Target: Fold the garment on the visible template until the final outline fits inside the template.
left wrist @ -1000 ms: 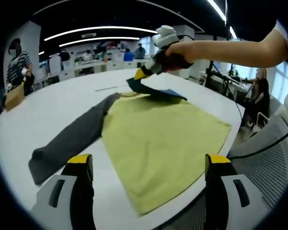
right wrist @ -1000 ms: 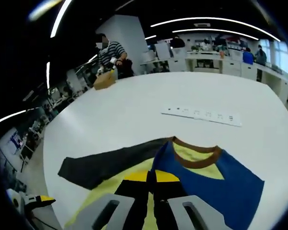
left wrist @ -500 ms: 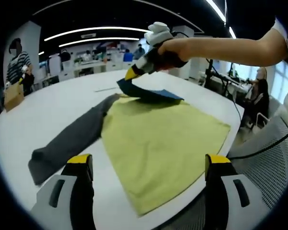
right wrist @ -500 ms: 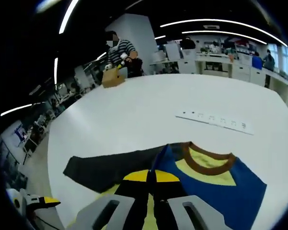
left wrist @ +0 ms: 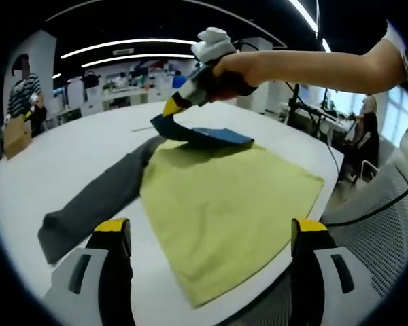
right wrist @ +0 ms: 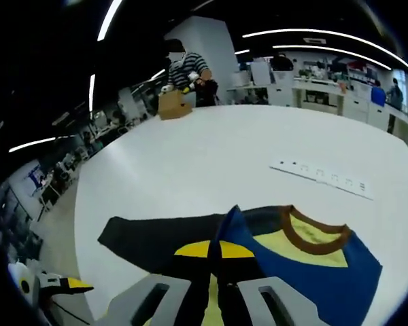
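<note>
Your right gripper, fingers clamped on the shirt's blue shoulder, has lifted it higher off the tabletop (fold underway); left gripper idles, fingers apart.

Open-plan office or lab. Long ceiling light strips glowing overhead. Rows of white desks standing beyond large round white surface, people sitting there. Person in striped top standing at surface's far edge beside cardboard box. Mesh office chair sitting near surface.
</note>
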A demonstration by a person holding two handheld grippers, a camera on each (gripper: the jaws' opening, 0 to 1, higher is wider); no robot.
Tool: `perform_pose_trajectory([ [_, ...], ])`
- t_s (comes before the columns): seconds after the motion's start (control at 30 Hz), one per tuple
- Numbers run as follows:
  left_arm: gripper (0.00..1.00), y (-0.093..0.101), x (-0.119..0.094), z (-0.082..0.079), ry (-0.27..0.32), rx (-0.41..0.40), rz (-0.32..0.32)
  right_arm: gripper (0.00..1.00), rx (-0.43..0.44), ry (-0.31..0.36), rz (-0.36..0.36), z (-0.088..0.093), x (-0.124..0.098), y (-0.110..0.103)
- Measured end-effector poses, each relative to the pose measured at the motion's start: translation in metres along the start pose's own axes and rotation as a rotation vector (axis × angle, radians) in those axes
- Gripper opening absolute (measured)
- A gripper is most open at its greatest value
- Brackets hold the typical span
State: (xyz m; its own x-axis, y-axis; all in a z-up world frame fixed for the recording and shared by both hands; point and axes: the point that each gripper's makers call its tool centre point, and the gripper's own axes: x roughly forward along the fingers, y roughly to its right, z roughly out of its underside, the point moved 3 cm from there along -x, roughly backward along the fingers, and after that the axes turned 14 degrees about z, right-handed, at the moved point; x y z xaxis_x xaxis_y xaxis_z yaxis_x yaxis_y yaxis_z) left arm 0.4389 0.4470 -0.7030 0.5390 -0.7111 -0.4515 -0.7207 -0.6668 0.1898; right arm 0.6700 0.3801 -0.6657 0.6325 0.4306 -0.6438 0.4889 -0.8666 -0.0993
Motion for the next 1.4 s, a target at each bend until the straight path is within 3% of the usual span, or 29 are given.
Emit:
perform_pose_trajectory([
  [0.37, 0.95, -0.002, -0.001, 0.002, -0.005, 0.000, -0.002, 0.00, -0.094, -0.022, -0.006, 0.020, 0.014, -0.015],
  [0.43, 0.95, -0.002, -0.001, 0.002, -0.004, 0.000, -0.002, 0.00, -0.083, -0.038, -0.011, 0.026, 0.017, -0.017],
  [0.5, 0.95, -0.002, -0.001, 0.002, -0.006, 0.001, -0.002, 0.00, -0.018, -0.078, -0.052, 0.033, 0.018, -0.026],
  [0.6, 0.95, -0.002, -0.002, 0.002, -0.005, 0.002, -0.005, 0.01, -0.024, -0.056, -0.060, 0.032, 0.017, -0.027],
  [0.87, 0.96, -0.001, -0.002, -0.001, 0.004, 0.016, -0.009, 0.22, -0.038, -0.038, -0.054, 0.028, 0.007, -0.009],
  [1.03, 0.97, -0.001, -0.004, -0.003, 0.018, 0.027, -0.014, 0.46, 0.012, -0.037, -0.060, 0.027, 0.000, 0.009],
  [1.2, 0.97, -0.002, -0.004, -0.002, 0.014, 0.030, -0.015, 0.54, -0.016, -0.035, -0.034, 0.031, -0.010, 0.029],
  [1.4, 0.98, 0.002, -0.001, -0.003, 0.005, 0.037, -0.010, 0.67, 0.009, -0.012, 0.002, 0.038, -0.024, 0.059],
])
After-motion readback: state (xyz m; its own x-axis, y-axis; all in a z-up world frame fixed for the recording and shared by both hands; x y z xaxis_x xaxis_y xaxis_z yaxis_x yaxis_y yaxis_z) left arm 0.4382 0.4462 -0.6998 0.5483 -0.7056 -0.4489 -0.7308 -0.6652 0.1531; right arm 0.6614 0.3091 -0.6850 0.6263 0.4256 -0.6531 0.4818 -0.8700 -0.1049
